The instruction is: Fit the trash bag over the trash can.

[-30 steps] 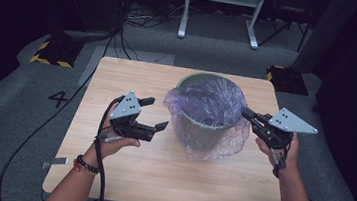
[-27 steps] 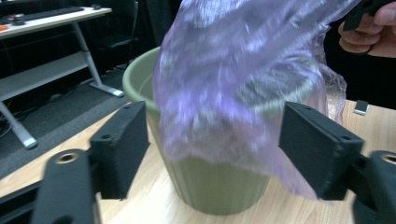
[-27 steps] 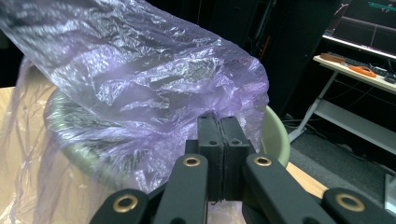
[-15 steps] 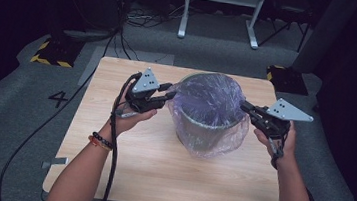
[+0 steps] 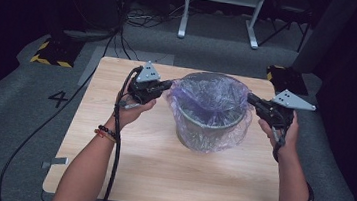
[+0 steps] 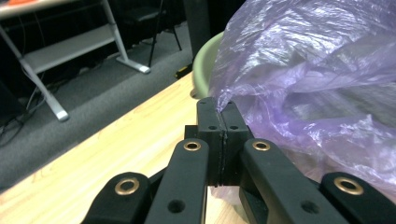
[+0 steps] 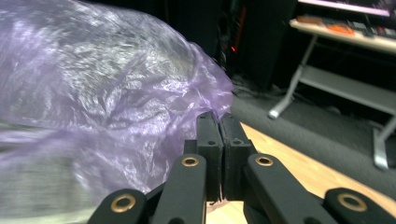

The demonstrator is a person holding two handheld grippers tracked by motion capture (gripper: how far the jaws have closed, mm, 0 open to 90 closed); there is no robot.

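- The purple plastic bag (image 5: 212,104) is lining the grey-green bin (image 5: 208,130), which is standing near the middle of the wooden table (image 5: 159,169); its film is draping over the rim and down the outside wall.
- A second ago the left gripper (image 5: 169,85) was hanging open, low and apart from the bag; now it is sitting up at the bag's left edge, its jaws having just been closing, and they are pinching a fold of film (so both sides are now gripped).
- The right gripper (image 5: 250,97) is clamping the bag's right edge, as it was a second ago.
- Judging from this, the person is getting ready to work the bag with both hands, either stretching it over the rim or lifting it out; which one, I cannot tell.
- The high view is giving the layout: bin between the two hands, cables trailing off the table's near-left.
- The left gripper view (image 6: 219,109) is showing the pads meeting on a corner of film, with the bin's pale green rim (image 6: 205,58) just behind.
- The right gripper view (image 7: 218,119) is showing the same pinch, blurred at its left side.
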